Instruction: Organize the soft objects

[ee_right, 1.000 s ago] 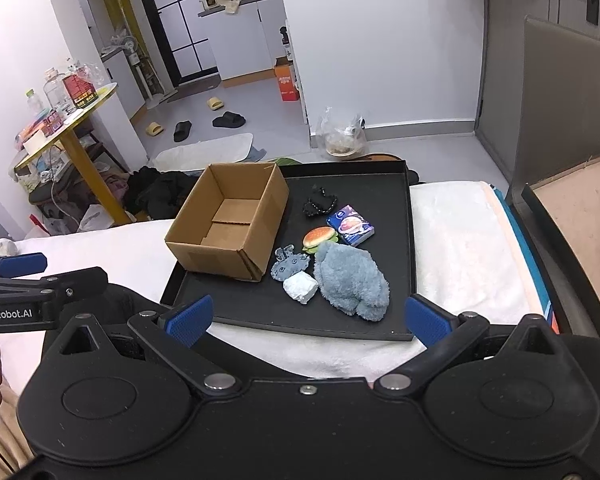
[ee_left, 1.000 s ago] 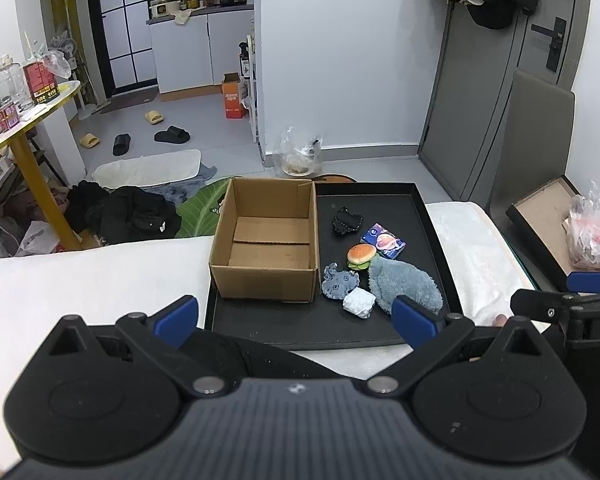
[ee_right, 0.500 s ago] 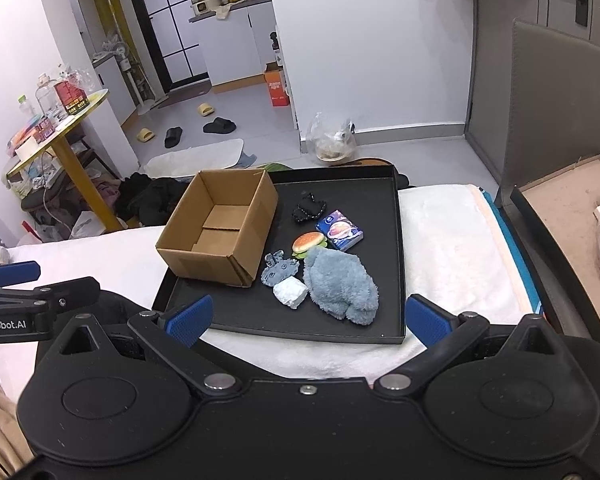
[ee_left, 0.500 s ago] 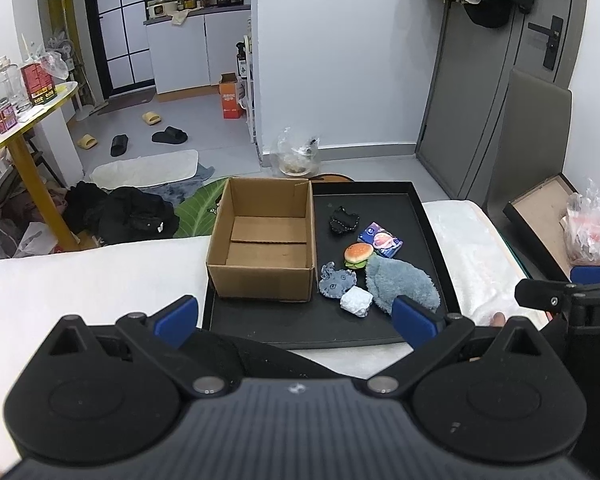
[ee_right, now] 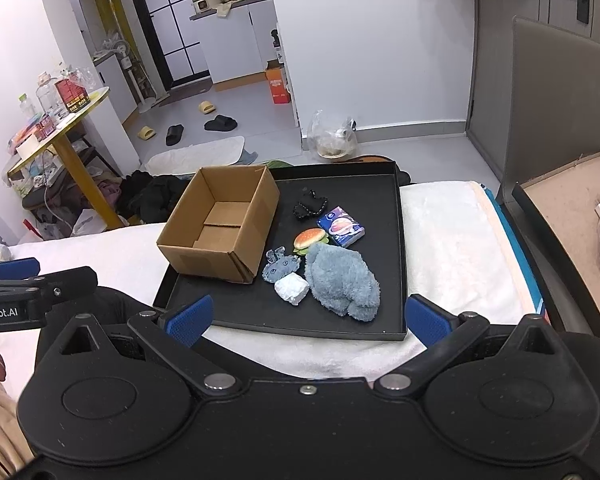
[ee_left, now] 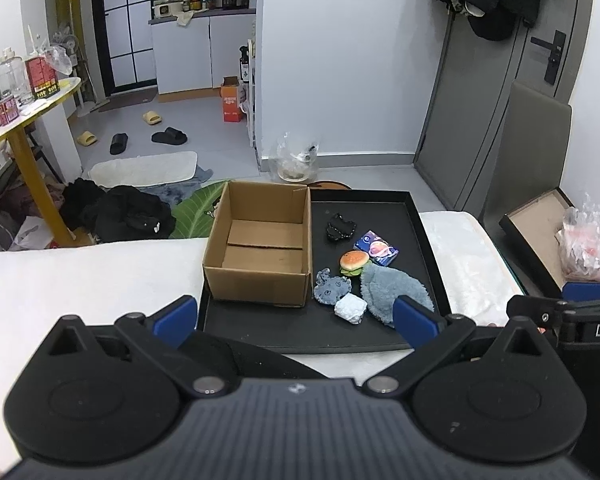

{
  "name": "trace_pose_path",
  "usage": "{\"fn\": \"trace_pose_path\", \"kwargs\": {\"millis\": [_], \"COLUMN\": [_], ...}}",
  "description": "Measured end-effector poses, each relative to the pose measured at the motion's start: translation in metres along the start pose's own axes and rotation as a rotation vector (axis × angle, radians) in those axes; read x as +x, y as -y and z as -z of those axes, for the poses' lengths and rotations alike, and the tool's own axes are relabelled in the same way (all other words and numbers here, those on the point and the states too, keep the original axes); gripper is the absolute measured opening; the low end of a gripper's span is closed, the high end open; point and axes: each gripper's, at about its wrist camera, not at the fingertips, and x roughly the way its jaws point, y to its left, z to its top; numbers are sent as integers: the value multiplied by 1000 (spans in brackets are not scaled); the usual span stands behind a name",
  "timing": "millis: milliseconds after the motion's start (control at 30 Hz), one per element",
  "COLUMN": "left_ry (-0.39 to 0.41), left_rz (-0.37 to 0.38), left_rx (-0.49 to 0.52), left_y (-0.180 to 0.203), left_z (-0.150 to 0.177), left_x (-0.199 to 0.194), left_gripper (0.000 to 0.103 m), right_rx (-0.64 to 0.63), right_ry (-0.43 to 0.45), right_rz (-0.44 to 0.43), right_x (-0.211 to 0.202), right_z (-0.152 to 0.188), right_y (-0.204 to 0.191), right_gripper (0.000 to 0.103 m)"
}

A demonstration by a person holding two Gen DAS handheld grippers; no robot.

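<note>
An open, empty cardboard box [ee_left: 260, 248] [ee_right: 220, 224] stands at the left of a black tray [ee_left: 420, 224] [ee_right: 398, 240]. To its right on the tray lie a fluffy blue-grey plush [ee_left: 388, 288] [ee_right: 340, 280], a small grey plush [ee_left: 330, 287] [ee_right: 280, 266], a white squishy cube [ee_left: 350, 308] [ee_right: 292, 288], a burger toy [ee_left: 354, 262] [ee_right: 309, 238], a blue packet [ee_left: 376, 248] [ee_right: 340, 226] and a black soft item [ee_left: 340, 228] [ee_right: 310, 205]. My left gripper [ee_left: 296, 318] and right gripper [ee_right: 308, 318] are both open and empty, held above the tray's near edge.
The tray rests on a white blanket [ee_left: 80, 280] [ee_right: 452, 232]. A black-framed board [ee_left: 540, 220] [ee_right: 572, 216] and a plastic bag [ee_left: 584, 240] lie at the right. A yellow table [ee_left: 24, 100] and clothes on the floor [ee_left: 120, 212] are at the left.
Both grippers have drawn back and risen slightly, so the tray and box sit a little farther away. Nothing on the tray has moved.
</note>
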Motion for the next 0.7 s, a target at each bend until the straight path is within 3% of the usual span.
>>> {"fn": "trace_pose_path", "kwargs": {"millis": [700], "left_ry": [-10], "left_rz": [-15], "left_rx": [2], "left_y": [-4], "left_z": [0], "left_x": [1], "left_gripper": [103], "right_rx": [-8], "right_ry": [-2], "right_rz": [3], "right_x": [2], "right_z": [-1], "right_y": [-2], "right_gripper": [103]}}
